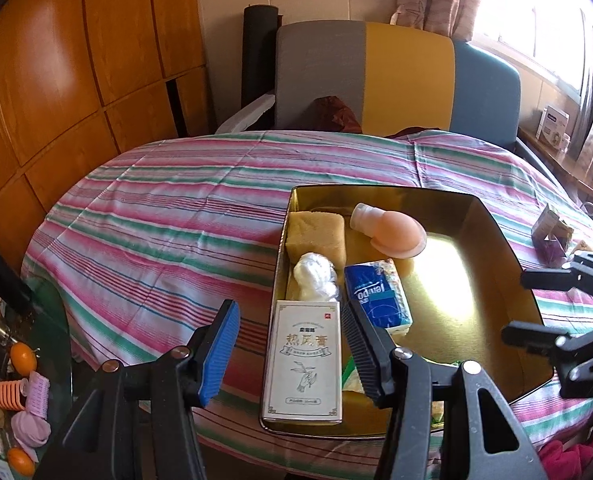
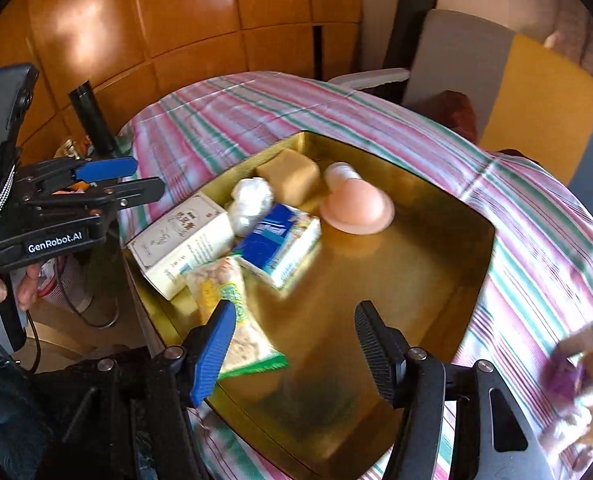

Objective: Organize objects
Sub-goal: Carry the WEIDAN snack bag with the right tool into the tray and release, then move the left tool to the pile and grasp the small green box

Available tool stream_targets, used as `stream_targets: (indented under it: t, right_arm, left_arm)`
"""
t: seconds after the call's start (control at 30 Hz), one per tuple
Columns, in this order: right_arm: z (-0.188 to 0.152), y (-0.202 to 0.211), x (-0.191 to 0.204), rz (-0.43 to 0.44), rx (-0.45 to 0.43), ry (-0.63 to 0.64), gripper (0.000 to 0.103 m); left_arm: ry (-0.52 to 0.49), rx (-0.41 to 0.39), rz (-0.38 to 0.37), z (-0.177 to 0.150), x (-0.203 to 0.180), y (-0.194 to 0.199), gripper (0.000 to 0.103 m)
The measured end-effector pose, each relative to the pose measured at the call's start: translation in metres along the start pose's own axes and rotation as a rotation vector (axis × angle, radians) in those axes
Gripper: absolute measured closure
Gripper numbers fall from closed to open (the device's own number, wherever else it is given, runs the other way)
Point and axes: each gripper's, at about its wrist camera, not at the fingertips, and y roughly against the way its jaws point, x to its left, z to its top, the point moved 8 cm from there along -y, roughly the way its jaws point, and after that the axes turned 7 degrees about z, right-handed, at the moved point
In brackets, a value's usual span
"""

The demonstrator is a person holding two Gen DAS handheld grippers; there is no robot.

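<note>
A gold metal tray (image 1: 492, 240) (image 2: 436, 280) lies on the striped tablecloth. In it are a white ointment box (image 1: 304, 360) (image 2: 180, 240), a blue tissue pack (image 1: 378, 294) (image 2: 280, 240), a yellow sponge (image 1: 316, 234) (image 2: 288, 176), a white plastic wad (image 1: 316, 276) (image 2: 252, 200), a peach bottle (image 1: 388, 228) (image 2: 354, 204) and a green-edged snack bag (image 2: 236, 320). My left gripper (image 1: 292, 344) (image 2: 136, 180) is open and empty, its fingers either side of the box. My right gripper (image 2: 292, 344) (image 1: 516, 304) is open and empty above the tray's near part.
A purple packet (image 1: 550, 234) (image 2: 576, 368) lies on the cloth right of the tray. A grey, yellow and blue chair (image 1: 396, 76) stands behind the table. A glass side table (image 1: 20, 380) at lower left holds oranges and hair rollers. Wooden panelling (image 1: 76, 80) lines the left.
</note>
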Motion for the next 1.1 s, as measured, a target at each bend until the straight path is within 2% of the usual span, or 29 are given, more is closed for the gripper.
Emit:
stream_targets:
  t: [0.37, 0.7, 0.9, 1.1]
  right_arm:
    - [-0.018, 0.045, -0.056, -0.108, -0.069, -0.105, 0.037]
    - [-0.043, 0.091, -0.122, -0.231, -0.139, -0.252, 0.035]
    - [-0.067, 0.123, -0.174, -0.342, -0.166, -0.346, 0.035]
    - [-0.111, 0.159, -0.250, -0.524, -0.225, -0.547, 0.035]
  left_arm:
    - [-0.069, -0.026, -0.018, 0.010, -0.030, 0.008, 0.049]
    - [-0.157, -0.052, -0.061, 0.023, -0.074, 0.014, 0.049]
    - [-0.211, -0.069, -0.113, 0.034, -0.110, 0.017, 0.048]
    - [-0.254, -0.054, -0.223, 0.044, -0.163, 0.020, 0.048]
